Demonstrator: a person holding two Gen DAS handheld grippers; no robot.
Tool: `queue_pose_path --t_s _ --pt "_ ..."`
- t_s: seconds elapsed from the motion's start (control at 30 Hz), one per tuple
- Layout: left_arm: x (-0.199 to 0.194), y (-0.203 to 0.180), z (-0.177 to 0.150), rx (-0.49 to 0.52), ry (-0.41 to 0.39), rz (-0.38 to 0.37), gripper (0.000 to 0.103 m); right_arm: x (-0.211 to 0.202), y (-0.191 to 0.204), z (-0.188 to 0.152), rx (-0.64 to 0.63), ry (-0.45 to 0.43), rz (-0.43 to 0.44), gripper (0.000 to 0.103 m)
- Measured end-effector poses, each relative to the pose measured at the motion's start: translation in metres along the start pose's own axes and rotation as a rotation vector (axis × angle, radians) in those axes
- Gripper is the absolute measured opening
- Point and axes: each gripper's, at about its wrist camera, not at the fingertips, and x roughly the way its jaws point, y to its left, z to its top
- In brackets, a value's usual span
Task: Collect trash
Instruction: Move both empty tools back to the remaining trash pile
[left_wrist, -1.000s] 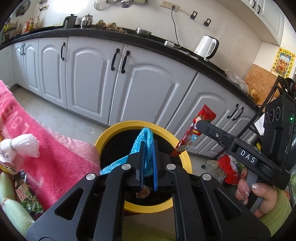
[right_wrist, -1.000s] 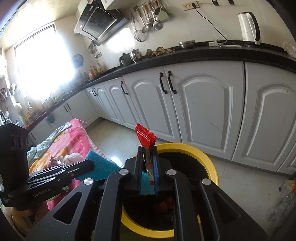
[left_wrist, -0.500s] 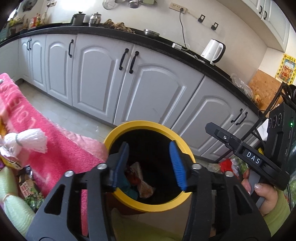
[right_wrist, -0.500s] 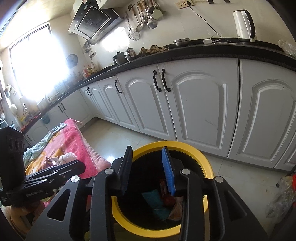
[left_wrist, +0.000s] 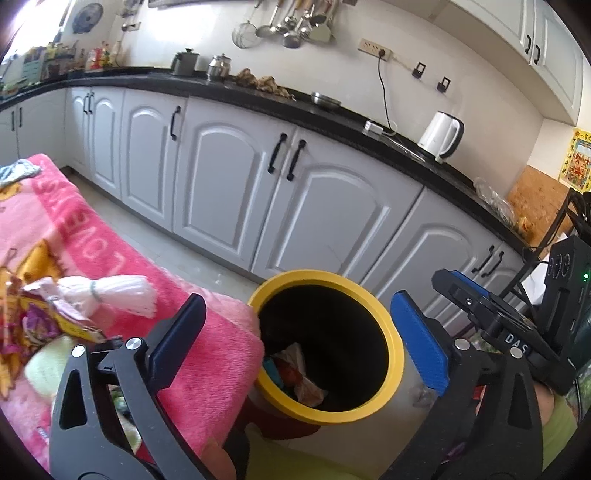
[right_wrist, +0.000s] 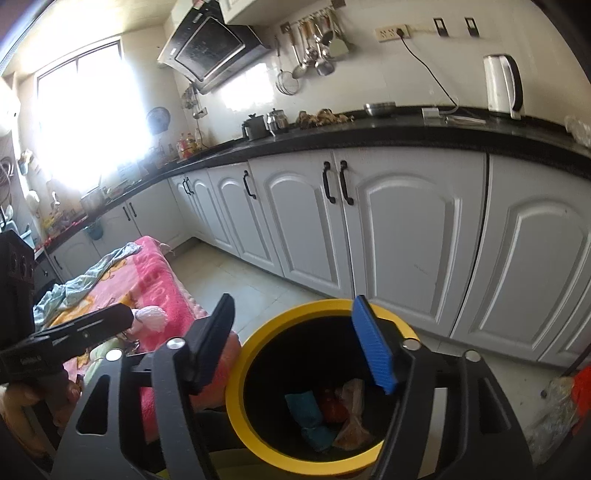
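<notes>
A yellow-rimmed black bin (left_wrist: 393, 363) stands on the floor beside a pink-covered table; it also shows in the right wrist view (right_wrist: 236, 402). Inside lie a blue wrapper (right_wrist: 308, 415), a red wrapper (right_wrist: 332, 406) and crumpled paper (right_wrist: 352, 421). My left gripper (left_wrist: 299, 347) is open and empty above the bin's left side. My right gripper (right_wrist: 299, 347) is open and empty above the bin's mouth. The right gripper also shows at the right of the left wrist view (left_wrist: 480, 314).
The pink blanket (left_wrist: 122, 280) holds a white tied bundle (left_wrist: 110, 295), colourful wrappers (left_wrist: 40, 321) and a pale green item (left_wrist: 48, 365). White cabinets (left_wrist: 295, 206) run behind the bin. Bags of rubbish (right_wrist: 561, 406) lie on the floor at right.
Both grippers opened. The blue wrapper left the left gripper and the red wrapper left the right gripper; both now lie in the bin. Both grippers have drawn back and opened wider.
</notes>
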Motion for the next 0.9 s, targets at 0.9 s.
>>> queue_pose_path --t_s 0.9 --pt "-0.092 0.063 0.008 -0.115 -0.163 0.102 0.092 -0.032 0.09 0.009 -0.177 -0.048 0.141 0.071"
